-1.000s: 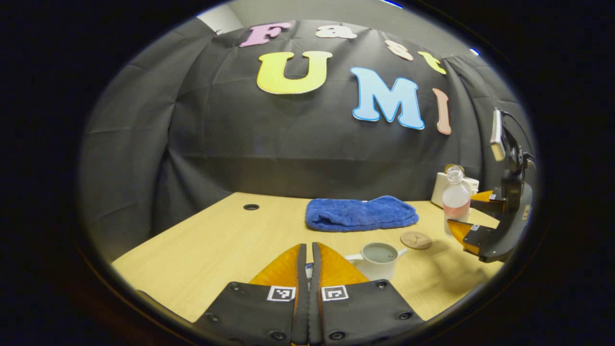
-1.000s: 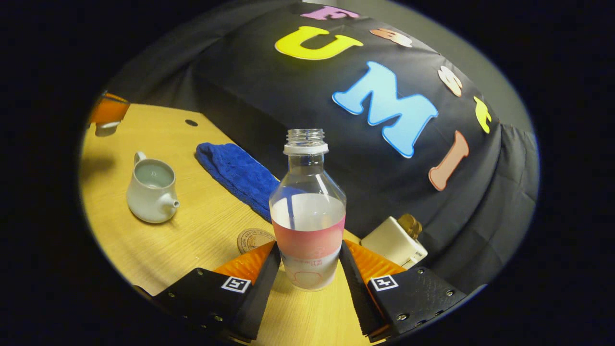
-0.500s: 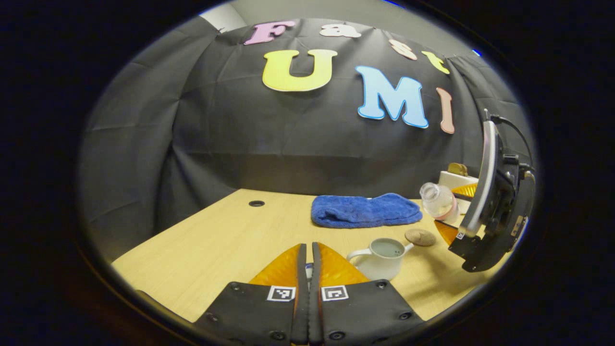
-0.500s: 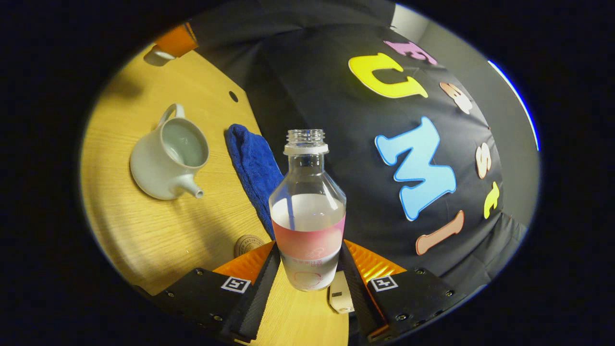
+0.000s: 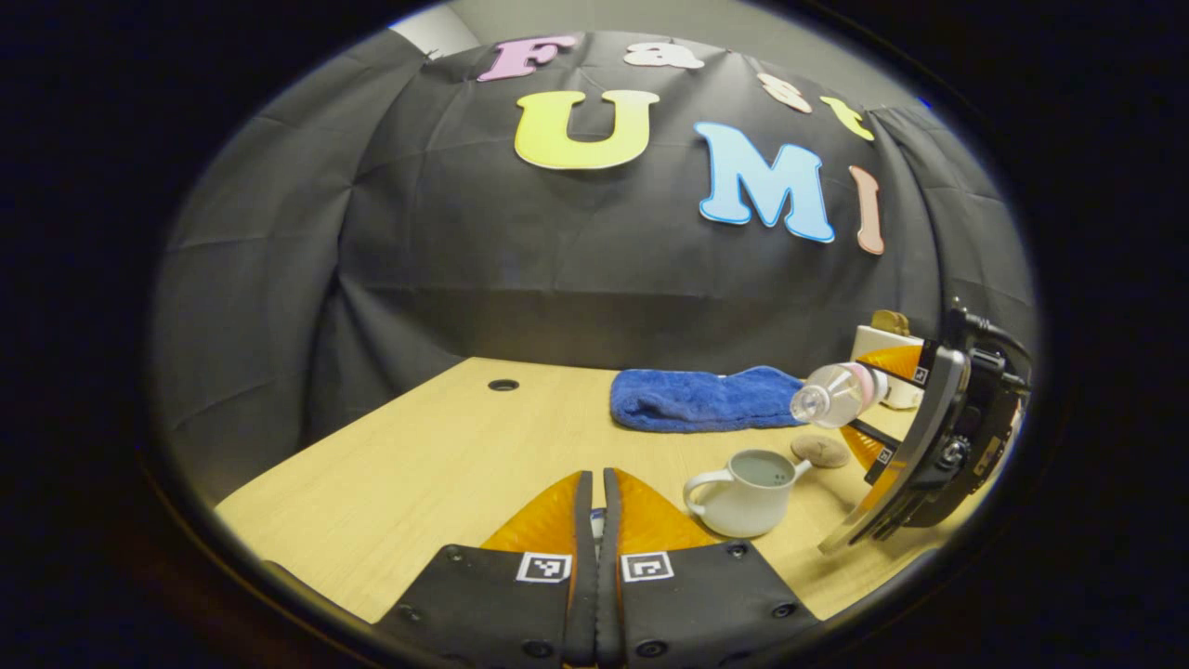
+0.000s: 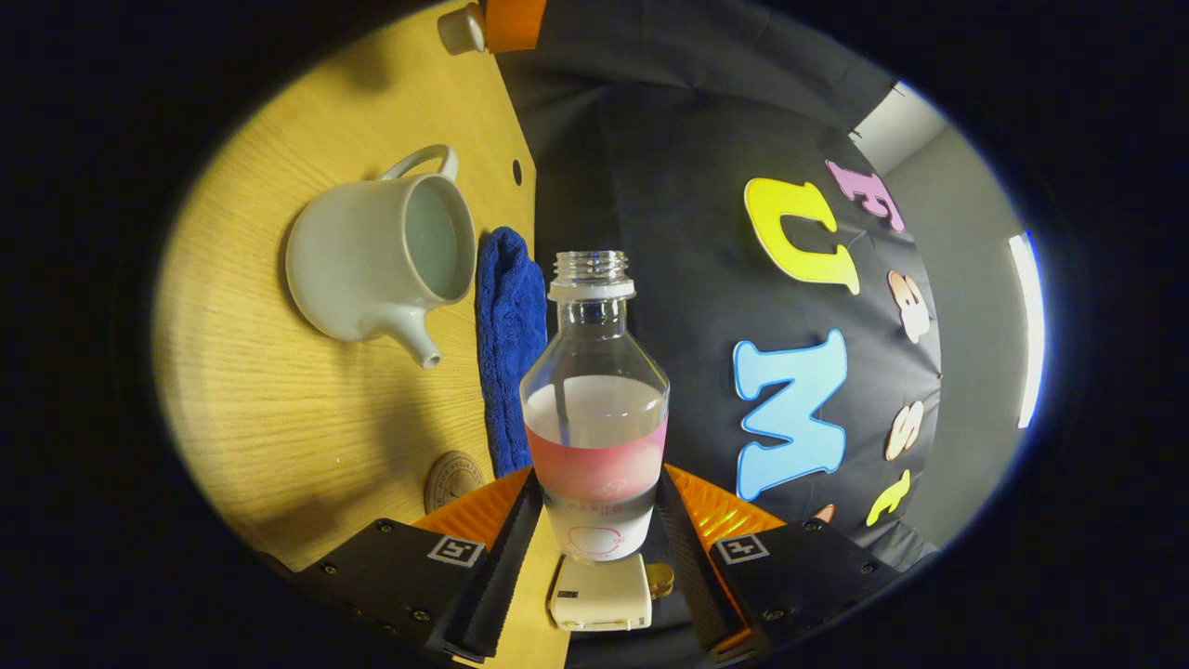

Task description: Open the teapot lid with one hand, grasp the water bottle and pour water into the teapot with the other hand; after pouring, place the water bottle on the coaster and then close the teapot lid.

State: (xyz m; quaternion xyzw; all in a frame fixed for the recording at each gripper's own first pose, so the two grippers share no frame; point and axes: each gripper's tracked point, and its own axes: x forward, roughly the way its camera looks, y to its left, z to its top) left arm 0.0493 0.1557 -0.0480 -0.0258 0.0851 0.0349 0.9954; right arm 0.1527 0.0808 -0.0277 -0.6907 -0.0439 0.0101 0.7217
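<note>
The white teapot [image 5: 743,488] stands open on the wooden table [image 5: 446,446], some liquid inside. My right gripper [image 6: 596,474] is shut on the uncapped water bottle [image 6: 594,409] with a pink label. In the left gripper view the bottle [image 5: 836,395] lies almost level in the air, mouth toward the teapot, above and right of it. No stream of water shows. The round coaster [image 5: 819,451] lies just behind the teapot's spout. My left gripper [image 5: 594,476] is shut on the small pale teapot lid [image 6: 462,28], held left of the teapot [image 6: 372,260].
A folded blue towel [image 5: 701,398] lies at the back of the table. A white box [image 5: 882,344] stands at the back right, behind the right gripper [image 5: 873,400]. A round hole [image 5: 503,384] sits in the tabletop at the back left.
The right gripper has rolled the bottle from upright to almost level and brought it closer to the teapot. The left gripper has stayed shut and hardly moved.
</note>
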